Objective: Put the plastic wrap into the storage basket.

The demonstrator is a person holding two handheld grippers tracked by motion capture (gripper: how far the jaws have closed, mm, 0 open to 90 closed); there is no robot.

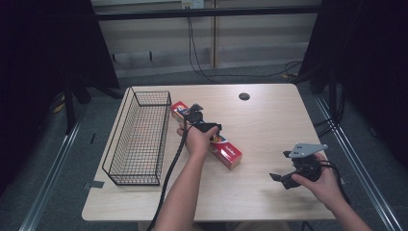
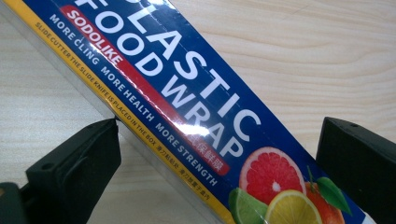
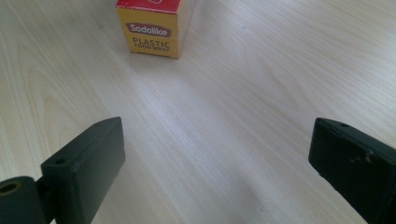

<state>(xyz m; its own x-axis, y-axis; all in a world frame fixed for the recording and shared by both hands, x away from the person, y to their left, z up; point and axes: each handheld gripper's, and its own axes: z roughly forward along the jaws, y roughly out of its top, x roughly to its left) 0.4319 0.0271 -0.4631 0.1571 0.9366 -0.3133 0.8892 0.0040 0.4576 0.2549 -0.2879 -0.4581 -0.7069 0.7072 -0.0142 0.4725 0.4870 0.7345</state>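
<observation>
Left gripper (image 2: 217, 154) jaws spread astride long red-and-blue cardboard plastic-wrap box (image 2: 187, 116), beside black wire basket (image 1: 137, 139). Risk: off-centre pinch, box pivots. Right gripper (image 3: 217, 154) spread, idle.

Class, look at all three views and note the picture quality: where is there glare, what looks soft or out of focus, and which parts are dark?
Left gripper view: a white glare patch sits on the plastic wrap box, whose print is sharp, while the near black jaws look soft. Right gripper view: the box end is legible and the table carries a pale sheen. High view: the table is evenly lit, the surroundings almost black.
</observation>
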